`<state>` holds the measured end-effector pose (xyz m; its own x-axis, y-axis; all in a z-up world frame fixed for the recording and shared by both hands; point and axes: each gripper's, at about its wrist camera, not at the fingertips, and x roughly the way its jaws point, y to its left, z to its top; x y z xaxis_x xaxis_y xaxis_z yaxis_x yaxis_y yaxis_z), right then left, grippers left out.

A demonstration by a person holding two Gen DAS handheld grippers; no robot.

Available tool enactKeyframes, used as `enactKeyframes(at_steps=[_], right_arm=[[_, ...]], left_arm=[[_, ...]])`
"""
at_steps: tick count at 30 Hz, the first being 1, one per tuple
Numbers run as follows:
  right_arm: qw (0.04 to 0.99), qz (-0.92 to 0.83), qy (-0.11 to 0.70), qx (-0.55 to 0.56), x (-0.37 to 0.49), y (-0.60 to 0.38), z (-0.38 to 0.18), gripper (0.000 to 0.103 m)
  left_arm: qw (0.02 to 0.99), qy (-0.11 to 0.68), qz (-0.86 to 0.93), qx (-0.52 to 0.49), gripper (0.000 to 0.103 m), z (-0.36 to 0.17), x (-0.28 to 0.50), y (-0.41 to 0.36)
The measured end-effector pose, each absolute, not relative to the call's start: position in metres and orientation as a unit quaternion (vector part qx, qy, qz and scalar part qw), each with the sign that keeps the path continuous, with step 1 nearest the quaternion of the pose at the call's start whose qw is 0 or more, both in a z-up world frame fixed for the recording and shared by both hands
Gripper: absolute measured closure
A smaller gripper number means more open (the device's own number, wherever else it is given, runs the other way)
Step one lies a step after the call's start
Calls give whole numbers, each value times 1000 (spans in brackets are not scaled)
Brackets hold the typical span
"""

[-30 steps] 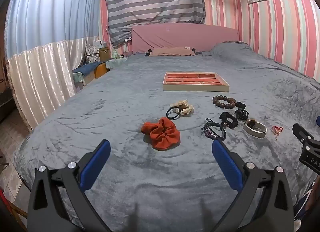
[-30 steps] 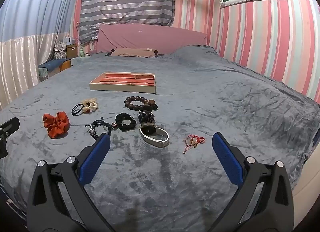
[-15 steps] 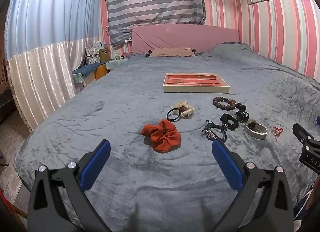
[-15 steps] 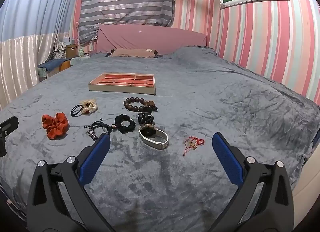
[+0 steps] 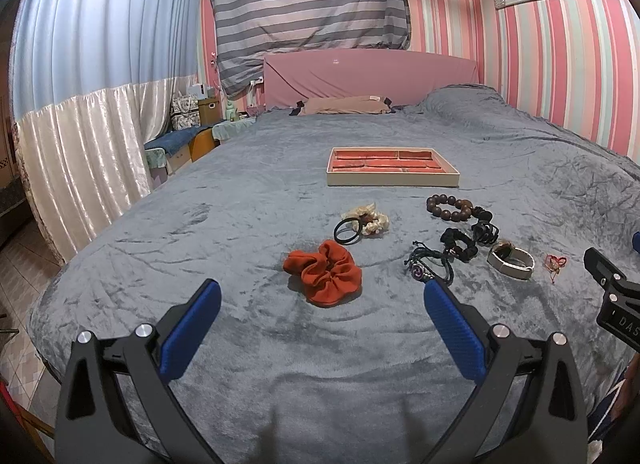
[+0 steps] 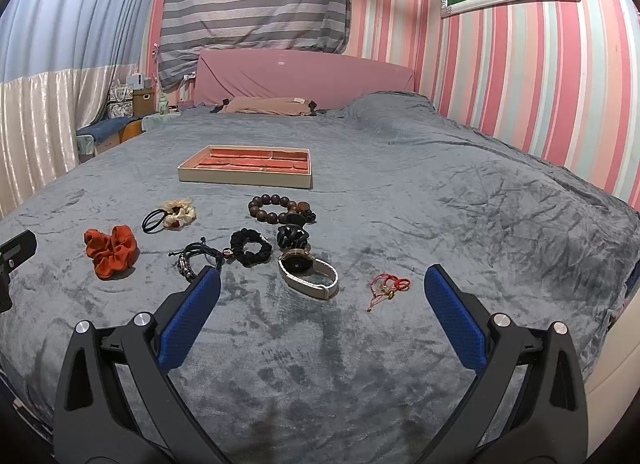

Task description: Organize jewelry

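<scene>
A jewelry tray (image 5: 392, 180) (image 6: 244, 179) with red-lined compartments lies on the grey bed. Nearer lie an orange scrunchie (image 5: 325, 272) (image 6: 110, 250), a cream scrunchie with a black hair tie (image 5: 362, 221) (image 6: 172, 215), a brown bead bracelet (image 5: 450, 207) (image 6: 276, 207), a black claw clip (image 6: 292, 238), a black scrunchie (image 6: 250, 248), a dark cord bracelet (image 5: 430, 266) (image 6: 196, 258), a watch (image 5: 512, 260) (image 6: 308, 272) and a red string charm (image 5: 555, 262) (image 6: 386, 288). My left gripper (image 5: 322, 326) is open and empty, just short of the orange scrunchie. My right gripper (image 6: 322, 322) is open and empty, short of the watch.
The grey blanket (image 6: 480, 199) covers the whole bed. A pink headboard (image 5: 368, 75) and a tan pillow (image 5: 346, 105) are at the far end. Curtains (image 5: 80, 143) and a bedside stand (image 5: 188, 143) are on the left. The striped wall (image 6: 540, 95) is on the right.
Both grippers have tilted or drawn back slightly, so the items sit a little higher and farther in view. Nothing was gripped or moved.
</scene>
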<state>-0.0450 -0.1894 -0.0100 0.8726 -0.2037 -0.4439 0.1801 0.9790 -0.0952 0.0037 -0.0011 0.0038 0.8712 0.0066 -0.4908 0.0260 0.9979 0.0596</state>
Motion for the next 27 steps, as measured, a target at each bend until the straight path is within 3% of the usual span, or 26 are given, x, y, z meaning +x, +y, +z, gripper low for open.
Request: enactKeyframes(at_steps=[27], right_arm=[[967, -102, 230, -26, -43, -188, -11, 4]], left_arm=[[967, 254, -5, 32, 4, 7, 4, 2]])
